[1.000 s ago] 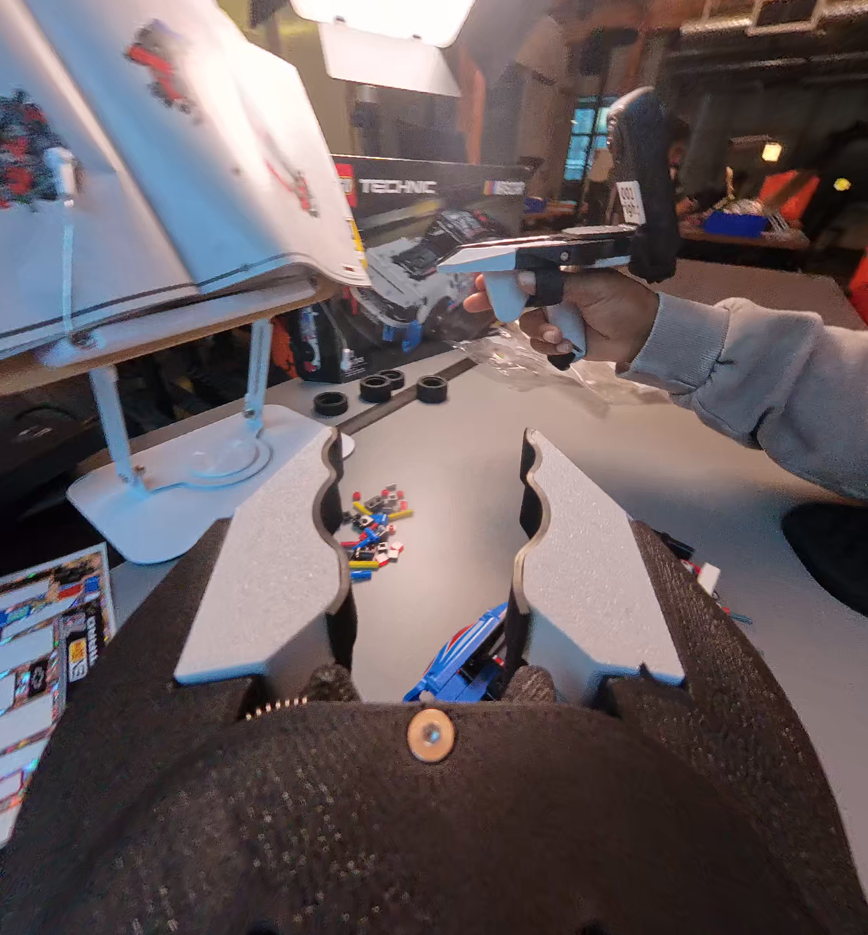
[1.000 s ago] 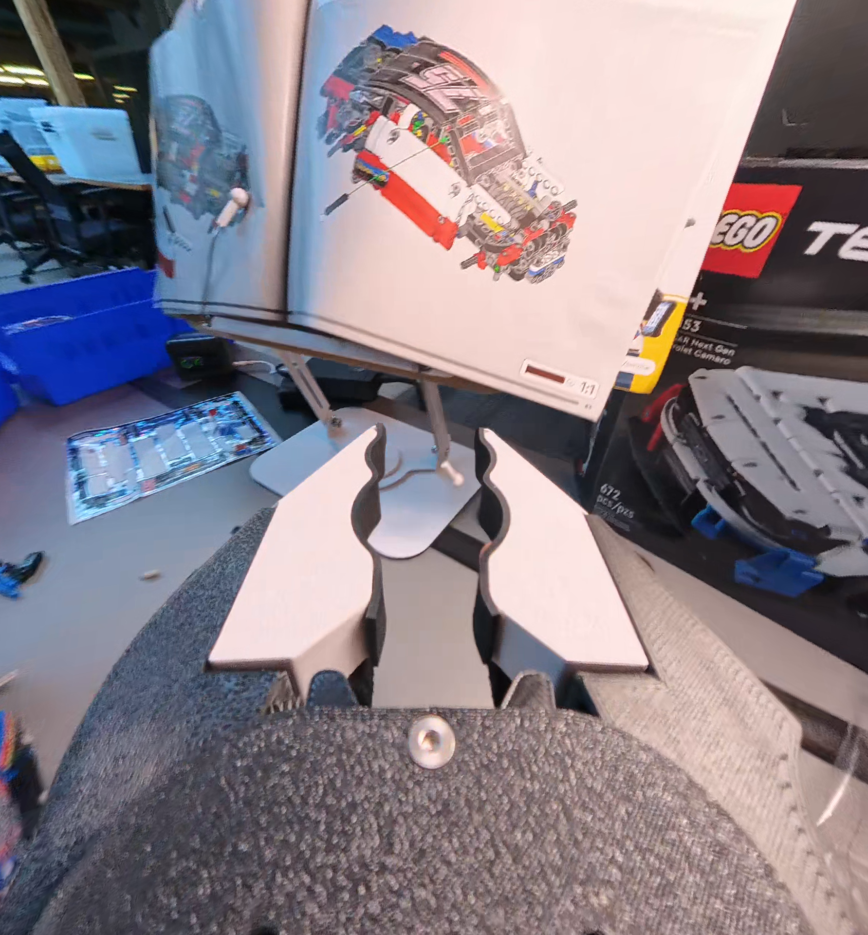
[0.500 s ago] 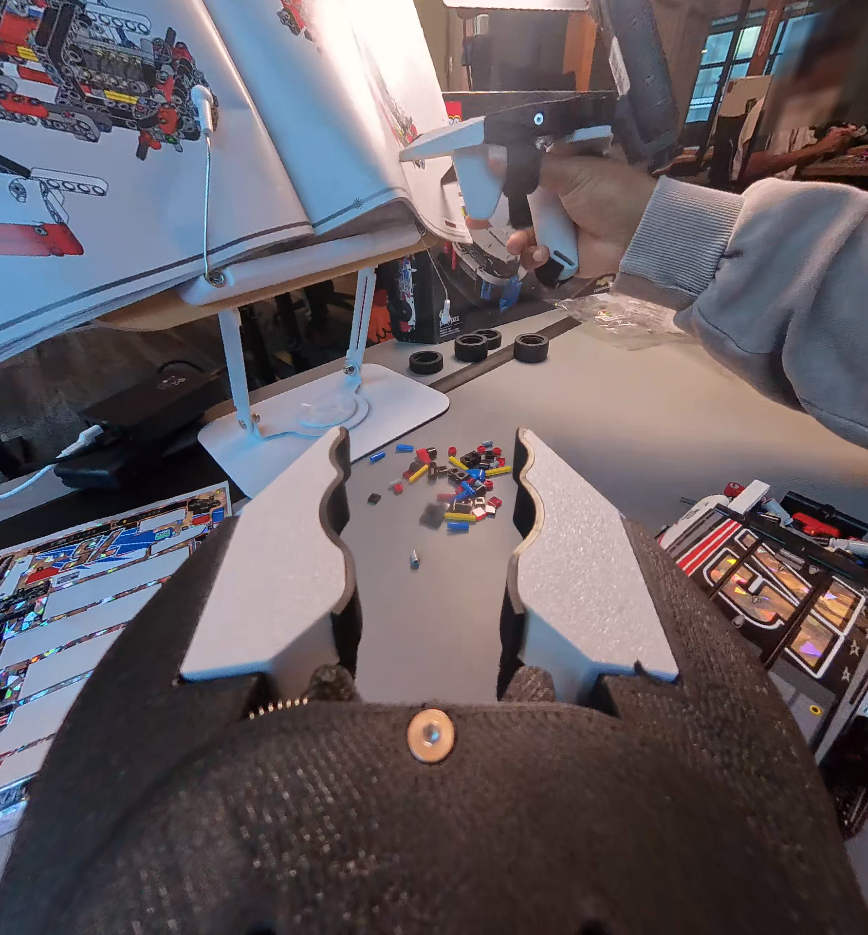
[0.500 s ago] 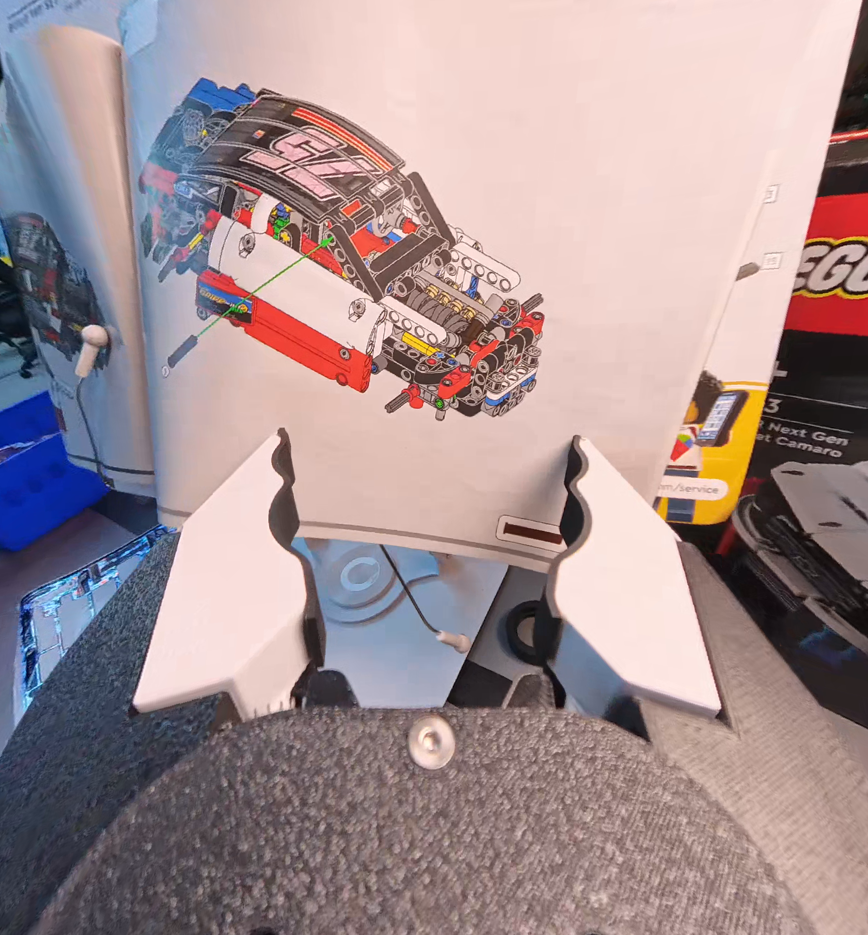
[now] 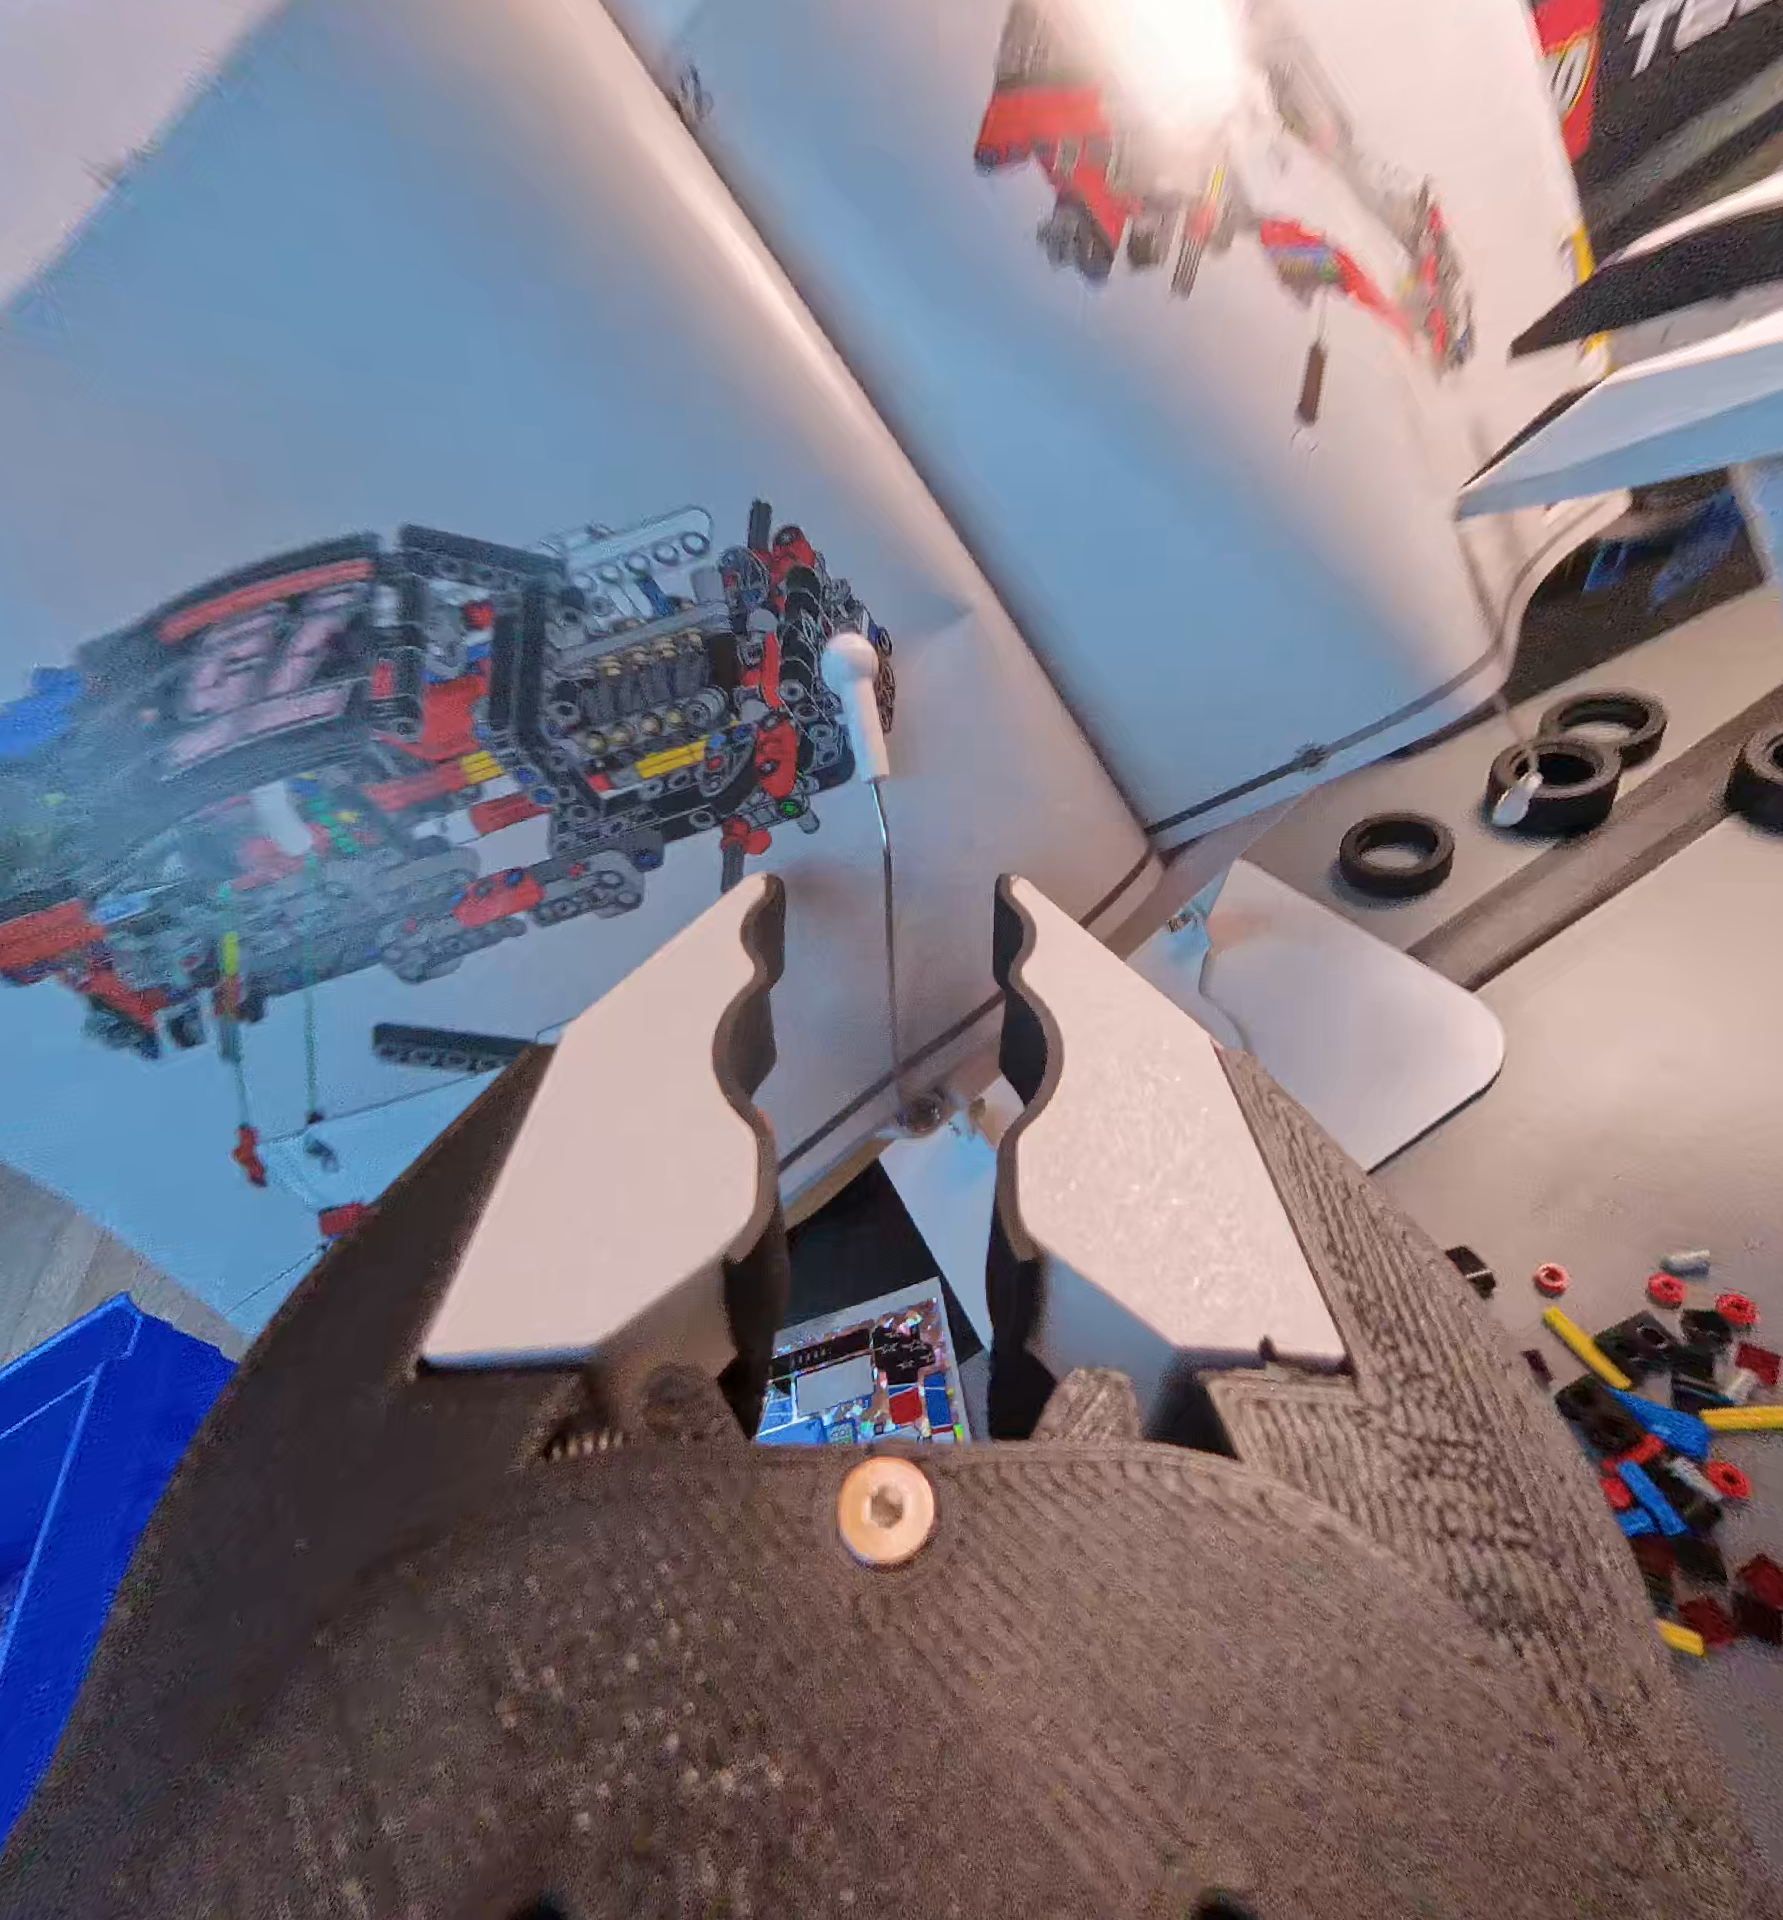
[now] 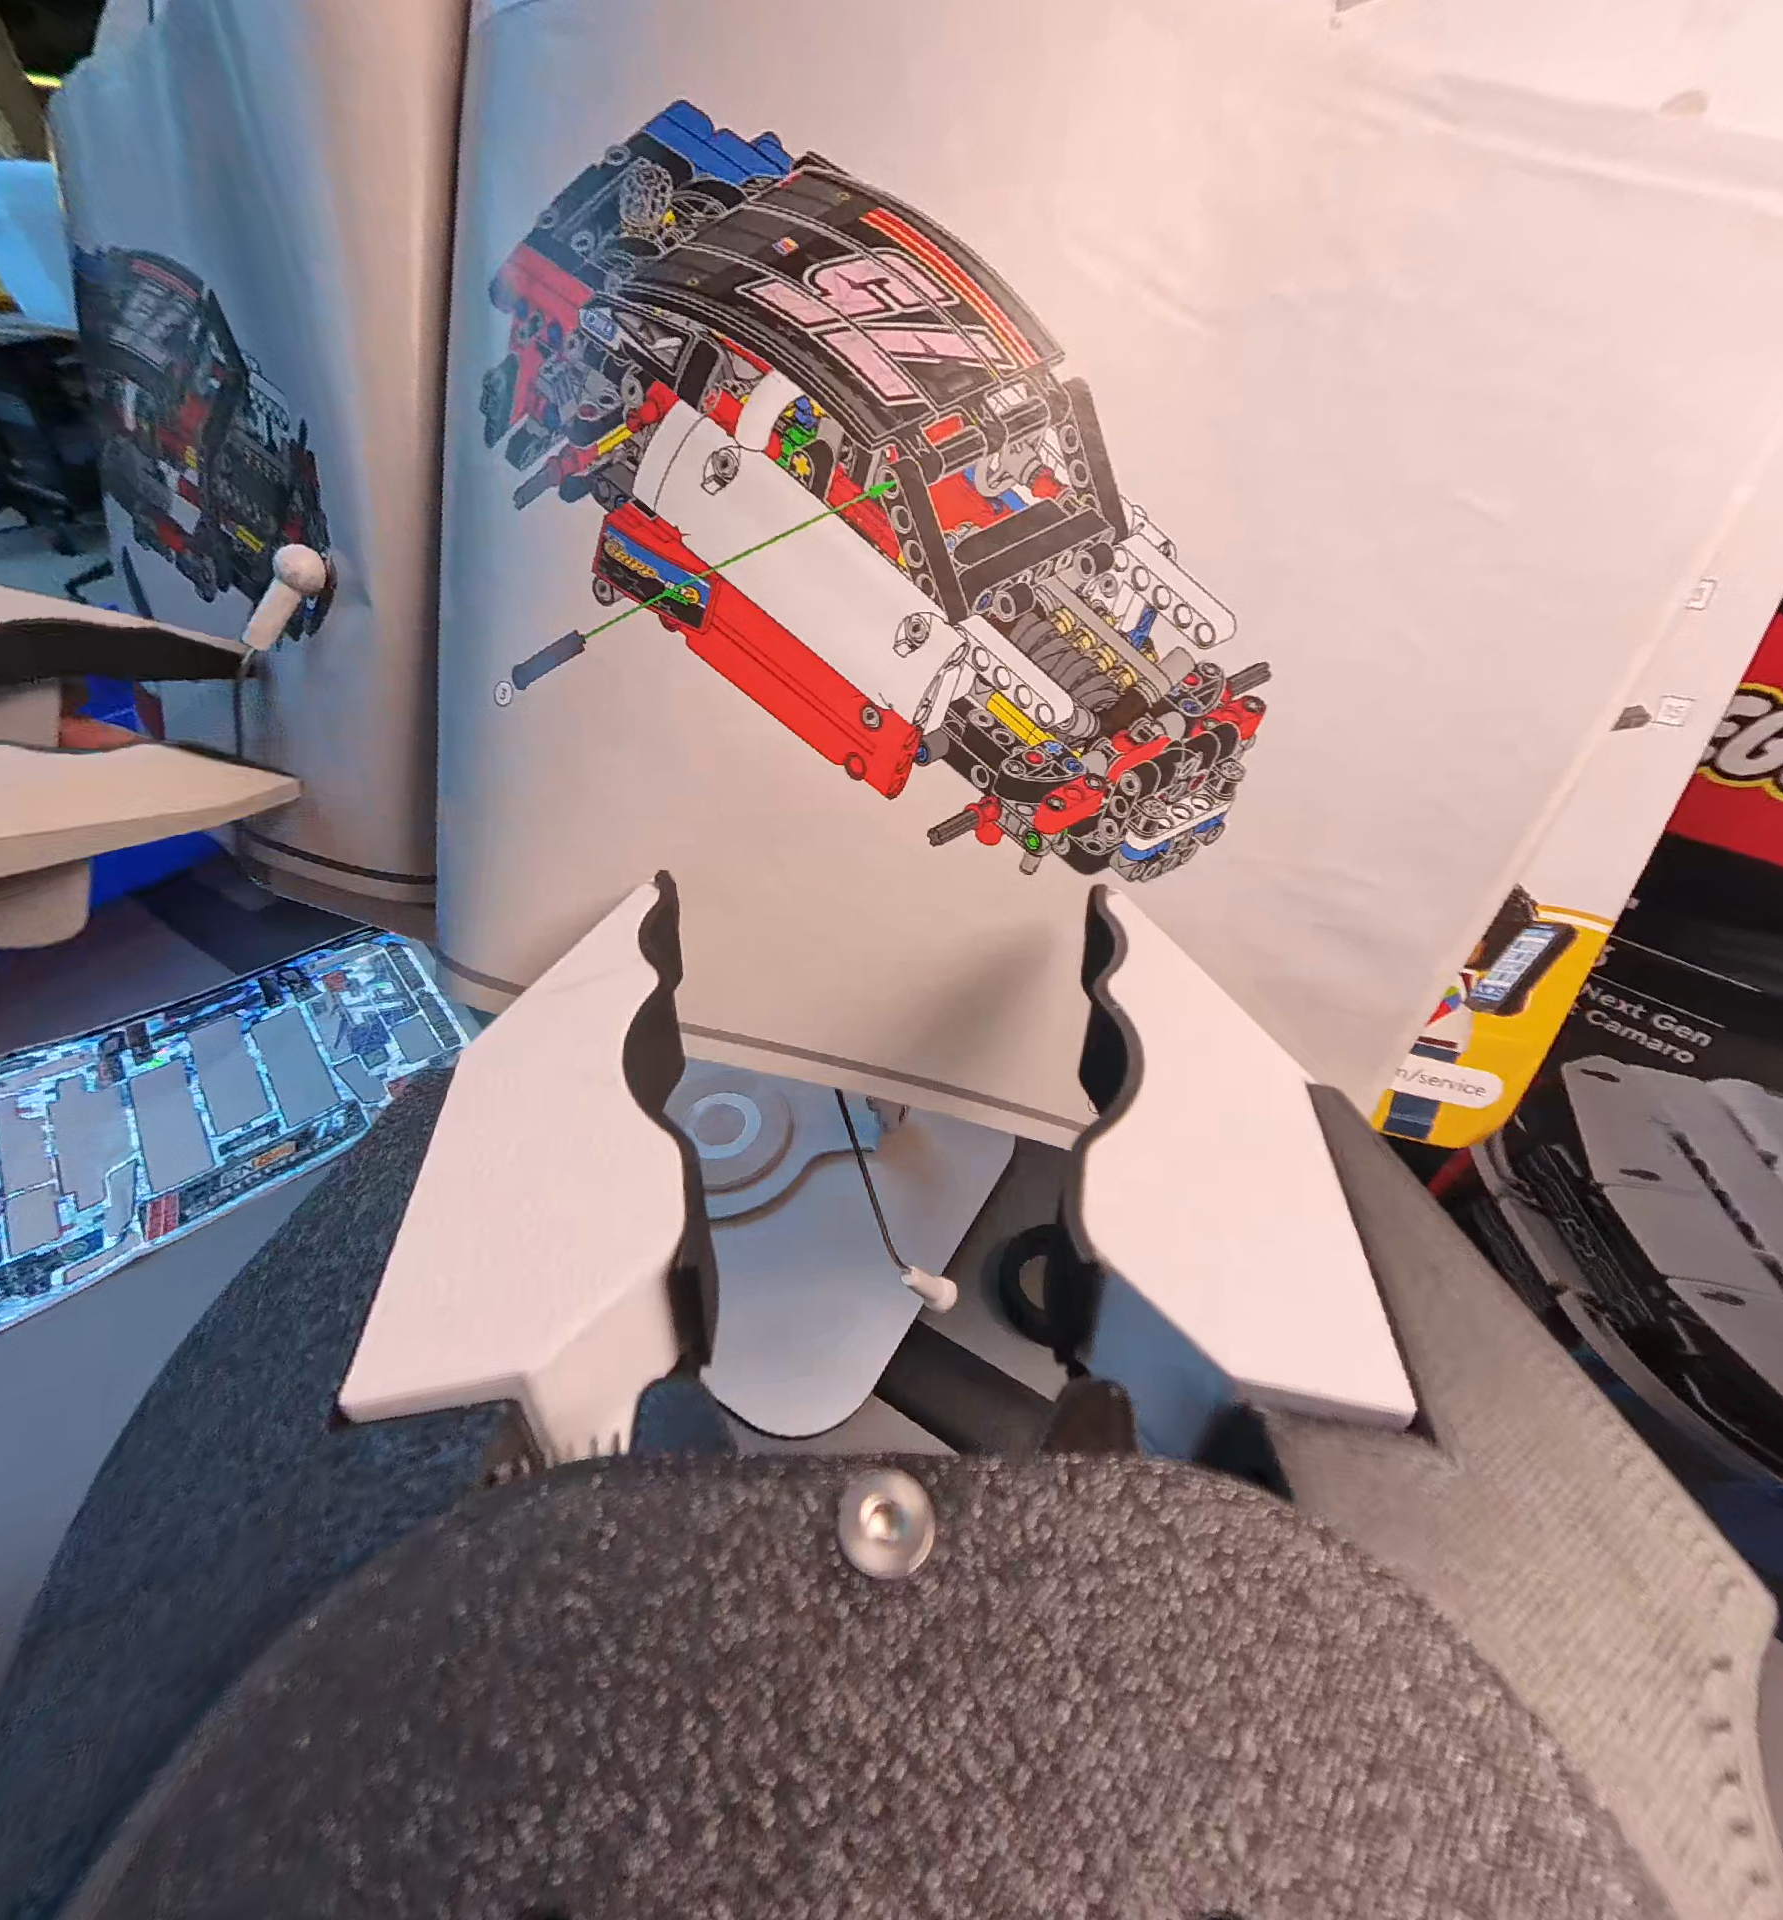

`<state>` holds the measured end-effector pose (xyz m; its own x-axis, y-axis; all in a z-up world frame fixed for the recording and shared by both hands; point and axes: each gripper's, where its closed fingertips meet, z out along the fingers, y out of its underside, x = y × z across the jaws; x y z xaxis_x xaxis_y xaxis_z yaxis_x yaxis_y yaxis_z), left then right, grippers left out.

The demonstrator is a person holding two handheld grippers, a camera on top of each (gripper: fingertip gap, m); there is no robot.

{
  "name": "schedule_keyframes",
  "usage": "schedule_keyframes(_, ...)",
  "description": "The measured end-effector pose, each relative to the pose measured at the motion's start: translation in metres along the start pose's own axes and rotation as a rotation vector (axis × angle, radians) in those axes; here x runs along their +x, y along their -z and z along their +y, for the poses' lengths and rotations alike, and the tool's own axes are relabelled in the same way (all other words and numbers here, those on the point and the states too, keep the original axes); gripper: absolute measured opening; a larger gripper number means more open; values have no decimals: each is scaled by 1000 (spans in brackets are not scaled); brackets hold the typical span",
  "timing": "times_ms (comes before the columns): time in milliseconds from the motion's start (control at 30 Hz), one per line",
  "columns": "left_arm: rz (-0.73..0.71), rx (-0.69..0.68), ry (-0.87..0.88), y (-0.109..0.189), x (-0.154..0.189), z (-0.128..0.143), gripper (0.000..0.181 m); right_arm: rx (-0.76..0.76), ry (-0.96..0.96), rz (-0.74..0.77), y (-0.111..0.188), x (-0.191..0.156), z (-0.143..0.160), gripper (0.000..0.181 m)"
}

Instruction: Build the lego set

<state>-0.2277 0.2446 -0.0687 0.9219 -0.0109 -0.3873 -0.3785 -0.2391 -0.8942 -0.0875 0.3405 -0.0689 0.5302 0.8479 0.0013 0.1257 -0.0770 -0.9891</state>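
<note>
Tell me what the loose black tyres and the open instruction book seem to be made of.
Black tyres: probably rubber, matte, ring-shaped with a ribbed tread.
Instruction book: paper, slightly glossy; its thin printed pages curve on the stand and catch the light.

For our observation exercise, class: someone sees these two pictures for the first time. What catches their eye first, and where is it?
The open instruction booklet fills both views, propped on a white stand, its pages showing a colourful car drawing. The right gripper is open just before the right page's lower edge, and the left gripper is open before the left page. Small loose bricks lie on the table at right.
</note>
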Motion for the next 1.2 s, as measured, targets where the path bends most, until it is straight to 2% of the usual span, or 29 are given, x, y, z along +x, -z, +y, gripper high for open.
schedule_keyframes(33, -15, -14, -18, -8, -6, 2, 34, -14, 6, 11, -1, 3, 2, 79)
schedule_keyframes(67, -54, 9, -17, -8, -16, 1, 14, -32, 13, 19, -2, 6, 6, 80)
schedule_keyframes(100, -65, 40, 55, -5, -24, 3, 2, -44, 17, 21, -2, 8, 9, 80)
schedule_keyframes(133, -47, 86, 226, -1, -30, 8, 2, -54, 21, 21, -3, 10, 12, 81)
schedule_keyframes(200, 29, 202, 698, 11, -42, 27, 1, -71, 37, 19, -4, 13, 18, 81)
schedule_keyframes(267, 164, 285, 1135, 21, -42, 48, 1, -74, 33, 8, -6, 14, 21, 80)
schedule_keyframes(300, 223, 297, 1287, 26, -37, 57, 1, -72, 28, 3, -6, 13, 21, 79)
schedule_keyframes(367, 288, 260, 1440, 33, -23, 78, 0, -66, 24, 2, -6, 13, 19, 79)
schedule_keyframes(433, 305, 254, 1498, 43, -14, 86, 1, -65, 21, 2, -6, 13, 19, 79)
schedule_keyframes(467, 324, 259, 1477, 50, -9, 80, 3, -63, 15, 3, -6, 13, 19, 79)
schedule_keyframes(533, 295, 291, 1287, 65, -2, 52, 6, -35, -17, -1, -4, 15, 12, 87)
schedule_keyframes(633, 216, 312, 759, 71, 16, -8, 10, 21, -81, -37, -1, 11, -8, 100)
schedule_keyframes(700, 222, 243, 429, 51, 41, -37, 20, -14, -65, -63, -6, 4, -17, 108)
schedule_keyframes(767, 217, 150, 199, 22, 60, -50, 28, -22, -23, -54, -10, 3, -32, 113)
schedule_keyframes(833, 131, 59, 17, -7, 59, -50, 18, -28, 26, -25, -13, 9, -47, 119)
schedule_keyframes(900, 94, -19, -106, -29, 59, -43, 2, -43, 43, -9, -17, 18, -57, 125)
schedule_keyframes(1000, 45, -89, -152, -50, 58, -37, 0, -70, 67, 12, -23, 34, -62, 132)
schedule_keyframes(1100, 31, -124, -151, -56, 57, -36, 0, -110, 98, 33, -30, 43, -55, 133)
schedule_keyframes(1200, 55, -119, -131, -54, 57, -36, 0, -123, 175, 94, -34, 50, -48, 121)
